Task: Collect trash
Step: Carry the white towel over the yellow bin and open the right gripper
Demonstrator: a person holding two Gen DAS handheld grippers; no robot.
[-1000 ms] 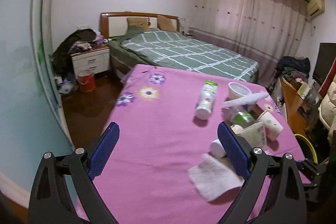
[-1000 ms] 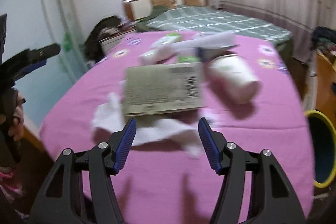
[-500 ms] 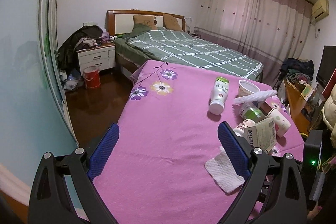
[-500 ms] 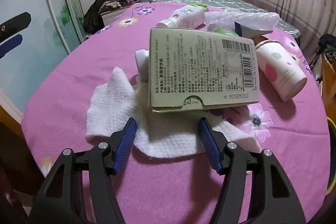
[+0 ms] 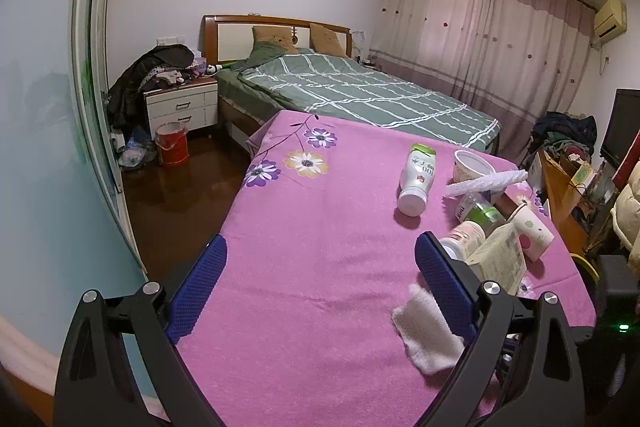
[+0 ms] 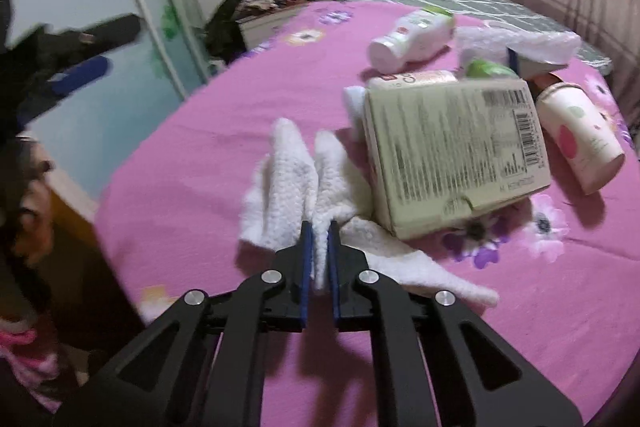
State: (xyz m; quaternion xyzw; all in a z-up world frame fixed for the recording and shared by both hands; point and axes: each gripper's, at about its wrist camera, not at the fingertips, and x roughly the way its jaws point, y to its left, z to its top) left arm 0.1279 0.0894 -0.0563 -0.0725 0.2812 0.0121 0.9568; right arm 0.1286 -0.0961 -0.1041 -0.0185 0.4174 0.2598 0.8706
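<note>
Trash lies on a table with a pink flowered cloth [image 5: 320, 247]. A white paper towel [image 6: 296, 175] is bunched up between the jaws of my right gripper [image 6: 319, 227], which is shut on it. Behind it lies a pale green carton [image 6: 456, 151], a paper cup [image 6: 580, 135], a white yogurt bottle [image 6: 412, 37] and a crumpled plastic wrapper [image 6: 520, 41]. My left gripper [image 5: 320, 279] is open and empty over the table's left part. It sees the towel [image 5: 428, 335], carton [image 5: 500, 259], cup [image 5: 532, 231] and bottle [image 5: 416, 179] to its right.
A white bowl [image 5: 472, 163] and a green-labelled jar [image 5: 480, 215] lie among the trash. A bed with green bedding [image 5: 360, 91] stands behind the table. A red bucket [image 5: 172, 143] and a nightstand [image 5: 180, 107] are at the left. A yellow-rimmed bin [image 5: 586, 265] sits right of the table.
My right gripper has closed on the paper towel and pinched it up into a fold. The left gripper stayed open and drew back slightly.
</note>
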